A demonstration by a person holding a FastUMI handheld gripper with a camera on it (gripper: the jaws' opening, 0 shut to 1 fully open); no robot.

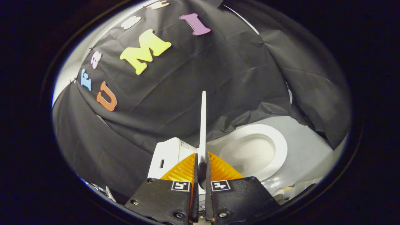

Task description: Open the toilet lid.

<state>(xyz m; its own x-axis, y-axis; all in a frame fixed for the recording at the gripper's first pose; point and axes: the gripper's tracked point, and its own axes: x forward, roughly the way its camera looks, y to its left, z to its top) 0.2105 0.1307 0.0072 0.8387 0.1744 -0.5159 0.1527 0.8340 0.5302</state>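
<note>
The white toilet lid is raised and seen edge-on, a thin white blade running ahead from between my fingers. My gripper is shut on the lid, one finger pressing each face near its rim. To the right of the lid lies the white toilet seat ring around the open bowl. To the left of the lid stands the white tank with a small dark slot in its side.
Black cloth hangs close behind and to both sides of the toilet as the booth's wall. A pale grey floor shows beyond the seat on the right. Small cluttered items lie low at the right.
</note>
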